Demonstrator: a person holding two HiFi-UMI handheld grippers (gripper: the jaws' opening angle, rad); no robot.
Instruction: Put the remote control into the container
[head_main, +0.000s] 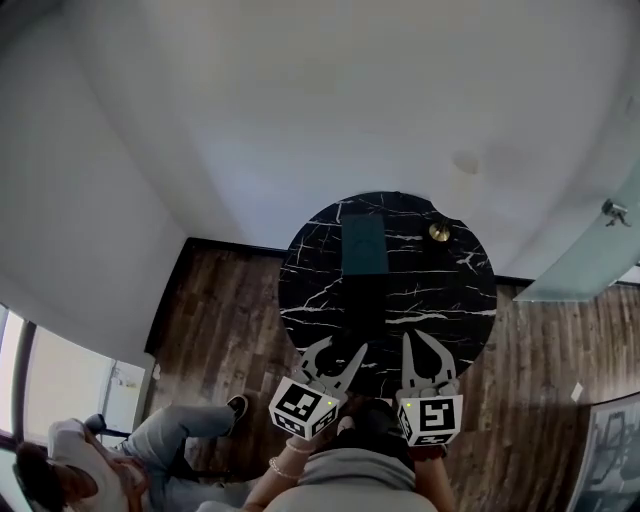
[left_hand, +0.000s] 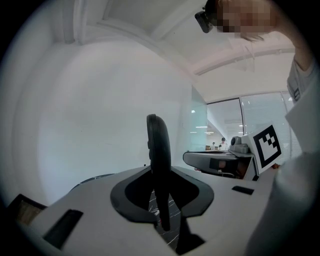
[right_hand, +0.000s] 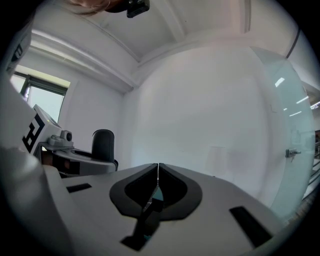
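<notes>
Remote control (left_hand: 159, 150) black, slim, upright, edge-on

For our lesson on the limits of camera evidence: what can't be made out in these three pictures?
remote control: left gripper view, edge-on, so its broad face is hidden.
container: head view, too small to see its inside.
brass object: head view, too small to identify.
seated person: head view, cut off by the bottom-left edge.

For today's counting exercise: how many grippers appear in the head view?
2: left gripper at the table edge, gripping the remote control; right gripper beside it, shut.
</notes>
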